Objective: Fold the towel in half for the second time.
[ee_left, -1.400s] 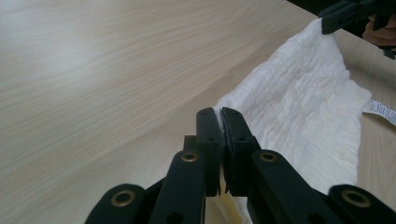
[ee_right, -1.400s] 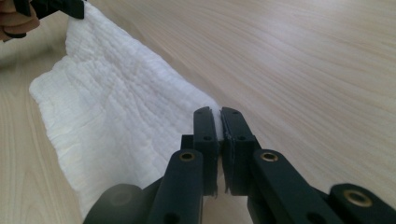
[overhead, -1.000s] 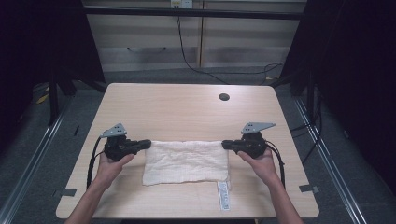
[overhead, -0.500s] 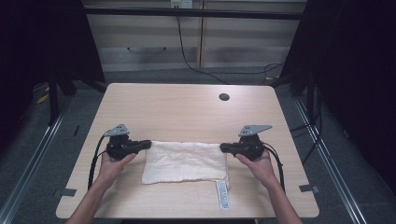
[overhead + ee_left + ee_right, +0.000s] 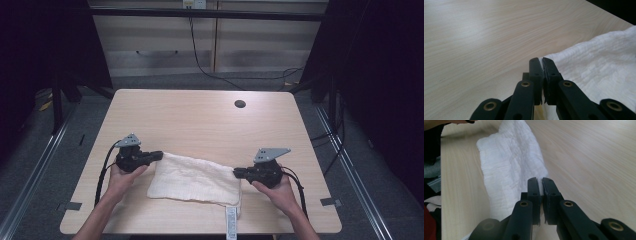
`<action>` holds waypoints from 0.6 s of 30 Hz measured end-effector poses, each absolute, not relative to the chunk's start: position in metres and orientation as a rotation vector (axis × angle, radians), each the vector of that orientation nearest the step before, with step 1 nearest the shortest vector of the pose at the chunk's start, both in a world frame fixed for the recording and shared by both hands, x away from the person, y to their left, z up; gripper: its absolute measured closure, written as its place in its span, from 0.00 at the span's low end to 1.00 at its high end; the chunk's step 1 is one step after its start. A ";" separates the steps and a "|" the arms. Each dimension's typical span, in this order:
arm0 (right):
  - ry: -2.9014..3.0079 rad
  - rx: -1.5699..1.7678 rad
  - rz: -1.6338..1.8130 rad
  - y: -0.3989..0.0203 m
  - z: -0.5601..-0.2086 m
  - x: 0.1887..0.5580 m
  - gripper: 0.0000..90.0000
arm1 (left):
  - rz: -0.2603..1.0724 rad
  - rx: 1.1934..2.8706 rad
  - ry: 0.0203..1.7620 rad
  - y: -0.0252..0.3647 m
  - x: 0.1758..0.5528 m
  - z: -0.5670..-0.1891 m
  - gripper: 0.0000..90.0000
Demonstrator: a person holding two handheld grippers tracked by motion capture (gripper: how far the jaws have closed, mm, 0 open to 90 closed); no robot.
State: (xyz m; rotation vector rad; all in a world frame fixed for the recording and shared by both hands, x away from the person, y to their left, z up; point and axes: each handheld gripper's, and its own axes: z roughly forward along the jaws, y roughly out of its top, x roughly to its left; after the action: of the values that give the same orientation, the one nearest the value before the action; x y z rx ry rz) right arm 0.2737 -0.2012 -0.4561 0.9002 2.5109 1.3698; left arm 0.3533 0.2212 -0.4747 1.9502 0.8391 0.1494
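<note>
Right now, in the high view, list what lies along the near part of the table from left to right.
Left hand → left gripper, jaws shut on the white cloth's corner → white cloth → right gripper, jaws shut on the opposite corner → right hand.

Both grippers, the left gripper (image 5: 159, 155) and the right gripper (image 5: 236, 173), are black, with brass-ringed jaw pivots, grey three-cornered top plates and black cables.

The right gripper (image 5: 235, 173) has come toward the near edge of the table (image 5: 200, 115) — dragging its corner of the white towel (image 5: 192, 180) along, so the cloth now lies slanted, right end nearer.
</note>
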 end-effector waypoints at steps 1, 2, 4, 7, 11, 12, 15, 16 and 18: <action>2.514 0.894 1.366 -0.201 -0.456 0.272 0.95 | 0.153 1.952 0.840 0.221 0.353 -0.475 0.97; 2.518 0.894 1.373 -0.199 -0.456 0.268 0.95 | 0.158 1.952 0.842 0.221 0.353 -0.475 0.97; 2.534 0.880 1.392 -0.197 -0.458 0.264 0.95 | 0.156 1.950 0.848 0.221 0.354 -0.476 0.97; 2.575 0.846 1.383 -0.190 -0.464 0.255 0.95 | 0.155 1.943 0.859 0.220 0.354 -0.476 0.97; 2.636 0.806 1.390 -0.180 -0.468 0.247 0.95 | 0.161 1.941 0.868 0.220 0.354 -0.477 0.97; 2.645 0.801 1.392 -0.178 -0.469 0.245 0.95 | 0.160 1.944 0.865 0.220 0.354 -0.477 0.97; 2.678 0.785 1.378 -0.175 -0.473 0.239 0.95 | 0.158 1.949 0.861 0.220 0.354 -0.477 0.97; 2.687 0.778 1.377 -0.174 -0.474 0.237 0.95 | 0.162 1.953 0.860 0.219 0.354 -0.477 0.97; 2.708 0.775 1.366 -0.173 -0.477 0.234 0.95 | 0.158 1.956 0.855 0.218 0.354 -0.478 0.97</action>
State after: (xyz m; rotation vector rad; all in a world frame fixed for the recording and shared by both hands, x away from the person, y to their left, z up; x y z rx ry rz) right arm 0.2337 -0.1726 -0.4773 0.7752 2.7075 1.3663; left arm 0.3536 0.2178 -0.4779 1.9557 0.8551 0.1580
